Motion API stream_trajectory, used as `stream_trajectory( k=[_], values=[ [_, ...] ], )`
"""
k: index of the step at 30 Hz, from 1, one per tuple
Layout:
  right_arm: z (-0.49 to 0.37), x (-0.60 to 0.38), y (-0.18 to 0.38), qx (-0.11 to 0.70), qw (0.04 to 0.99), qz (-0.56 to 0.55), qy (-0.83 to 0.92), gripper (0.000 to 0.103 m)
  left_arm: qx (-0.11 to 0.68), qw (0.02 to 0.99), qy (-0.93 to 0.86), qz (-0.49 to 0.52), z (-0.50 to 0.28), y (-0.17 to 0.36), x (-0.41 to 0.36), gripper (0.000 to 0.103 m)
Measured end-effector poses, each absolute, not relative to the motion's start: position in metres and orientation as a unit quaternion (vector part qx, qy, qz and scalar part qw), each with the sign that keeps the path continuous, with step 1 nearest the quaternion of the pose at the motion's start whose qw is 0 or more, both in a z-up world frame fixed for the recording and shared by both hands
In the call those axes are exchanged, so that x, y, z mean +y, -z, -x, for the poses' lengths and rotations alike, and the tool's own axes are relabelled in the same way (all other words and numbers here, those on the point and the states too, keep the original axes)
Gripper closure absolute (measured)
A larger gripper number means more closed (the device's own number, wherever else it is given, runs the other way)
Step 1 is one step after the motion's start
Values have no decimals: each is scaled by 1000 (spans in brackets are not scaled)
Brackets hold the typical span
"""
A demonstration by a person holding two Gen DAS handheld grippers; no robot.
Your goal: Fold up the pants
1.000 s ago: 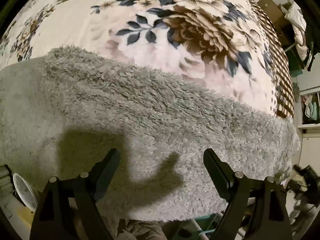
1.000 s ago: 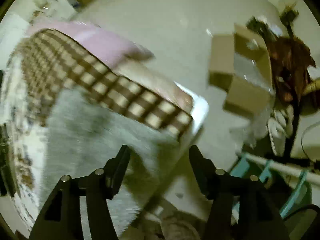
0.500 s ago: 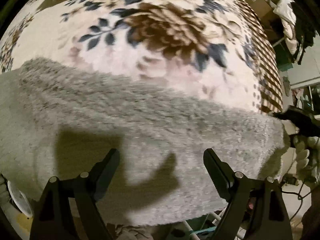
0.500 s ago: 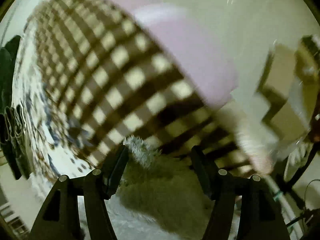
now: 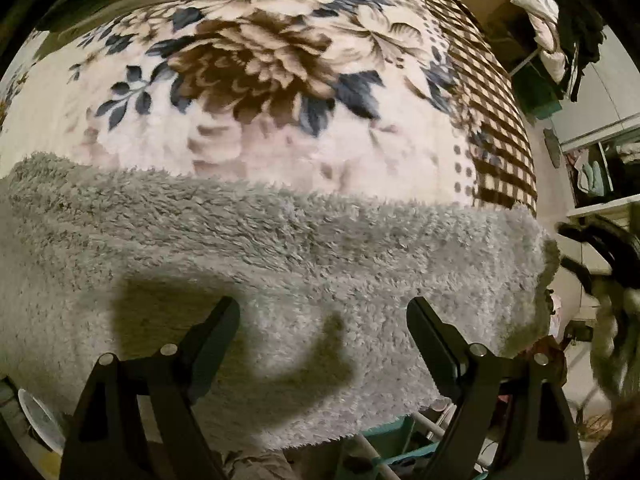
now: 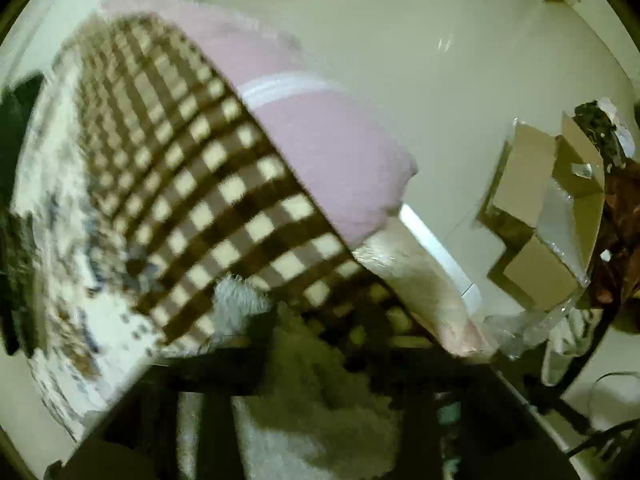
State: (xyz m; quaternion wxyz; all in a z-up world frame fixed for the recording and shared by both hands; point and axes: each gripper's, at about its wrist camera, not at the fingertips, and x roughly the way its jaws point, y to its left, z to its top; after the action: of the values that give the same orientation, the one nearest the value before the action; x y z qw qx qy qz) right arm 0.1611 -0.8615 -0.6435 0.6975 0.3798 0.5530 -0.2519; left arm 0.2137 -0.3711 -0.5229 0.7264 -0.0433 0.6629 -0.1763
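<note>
Grey fluffy pants point(image 5: 280, 248) lie flat across a floral blanket point(image 5: 260, 60) on a bed, reaching over its near edge. My left gripper point(image 5: 324, 320) hovers above them, open, with nothing between its fingers, and it casts a shadow on the pile. In the blurred right wrist view, the right gripper point(image 6: 320, 364) points down at the end of the pants point(image 6: 316, 412) by the blanket's checkered border point(image 6: 200, 200). Its fingers stand apart with fluffy fabric rising between them. No pressing of the pads shows. A dark shape at the pants' right end point(image 5: 600, 240) looks like that gripper.
A pink sheet point(image 6: 320, 140) hangs off the bed's side below the border. Cardboard boxes point(image 6: 540, 208) stand on the pale floor point(image 6: 440, 60). A clothes rack point(image 5: 552, 32) and shelves point(image 5: 592, 172) are at the right. A white dish point(image 5: 40, 420) and teal frame point(image 5: 400, 452) lie below the bed's edge.
The left gripper has slid right along the pants toward their end. The right gripper swung from over the floor to the bed corner, so the pants' end now sits between its fingers.
</note>
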Motion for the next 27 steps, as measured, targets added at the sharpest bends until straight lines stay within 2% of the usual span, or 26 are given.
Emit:
stream_trajectory(
  k=[4,8,10,11,14,17,22,25,26,27],
  values=[
    [-88,-847,623,518,695,-413,278,35,669,721,174,49,-213,524,-370,18],
    [-43,-823,667,544,657,-448,267,36,670,719,176,46,-211,521,-370,18],
    [-34,-803,677,529,665,-453,271,79,668,722,178,42,-209,517,-369,18],
    [-31,-793,672,511,679,-440,289,94,665,725,177,39,-209,513,-369,18],
    [-46,-744,642,479,743,-352,308,94,660,731,171,39,-208,505,-362,18],
    [-64,-676,621,483,793,-272,252,94,662,730,162,50,-210,500,-354,18],
    [-92,-585,630,563,811,-145,59,93,663,730,155,55,-214,497,-345,18],
    [-83,-588,630,575,801,-167,11,69,661,733,152,56,-218,497,-342,18],
    [-77,-603,624,560,804,-200,15,56,660,734,151,58,-219,497,-340,18],
    [-67,-627,619,537,807,-244,39,50,659,735,149,60,-220,497,-340,18]
  ],
)
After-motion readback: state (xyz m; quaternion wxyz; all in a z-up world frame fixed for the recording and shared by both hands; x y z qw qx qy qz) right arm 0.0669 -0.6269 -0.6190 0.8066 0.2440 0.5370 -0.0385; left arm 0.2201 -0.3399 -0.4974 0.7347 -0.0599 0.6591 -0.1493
